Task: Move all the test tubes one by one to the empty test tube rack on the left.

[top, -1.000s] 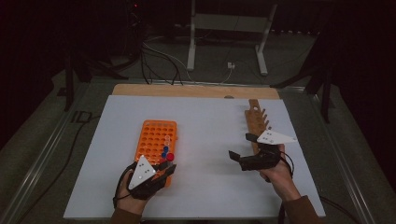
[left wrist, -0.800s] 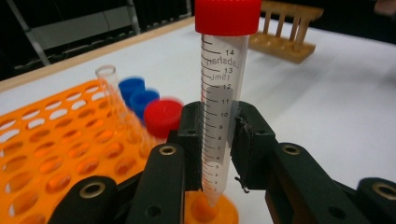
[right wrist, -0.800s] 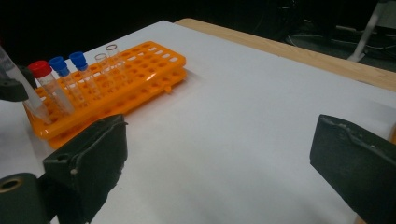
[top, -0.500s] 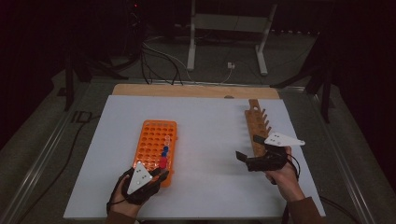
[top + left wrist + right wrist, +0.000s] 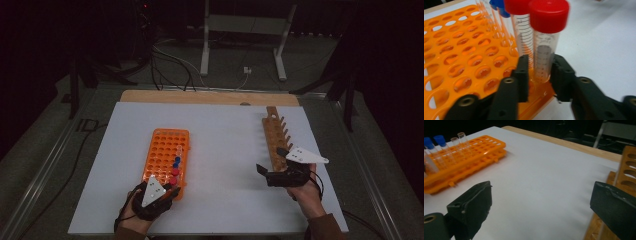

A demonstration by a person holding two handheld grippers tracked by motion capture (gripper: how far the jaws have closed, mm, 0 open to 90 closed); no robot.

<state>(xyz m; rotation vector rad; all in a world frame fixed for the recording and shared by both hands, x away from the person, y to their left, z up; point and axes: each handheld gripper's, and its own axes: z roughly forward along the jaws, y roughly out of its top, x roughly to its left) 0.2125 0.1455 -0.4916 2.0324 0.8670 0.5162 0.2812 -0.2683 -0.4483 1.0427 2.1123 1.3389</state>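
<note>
a red-capped tube (image 5: 544,47) stands in the near corner hole of the orange rack (image 5: 165,152), first in a short row of capped tubes (a second red cap just behind it, blue caps beyond that). the left hand-held gripper (image 5: 539,75) brackets the tube's lower body; its jaws have just been opening, and in the left gripper view a thin gap shows on at least one side, so the pads seem no longer to press on it. the tube is between the jaws, seated in the rack and upright.

judged from this, the step in hand is letting go of a tube just set into the rack. the next move calls for drawing the left hand-held gripper straight back from the rack without tipping the tube or nudging its neighbour.

well to the right of the rack, across bare white tabletop (image 5: 225,145), the right hand-held gripper (image 5: 272,172) hangs with jaws spread wide and nothing in them, beside the near end of the wooden rack (image 5: 276,137), whose holes look vacant.
</note>
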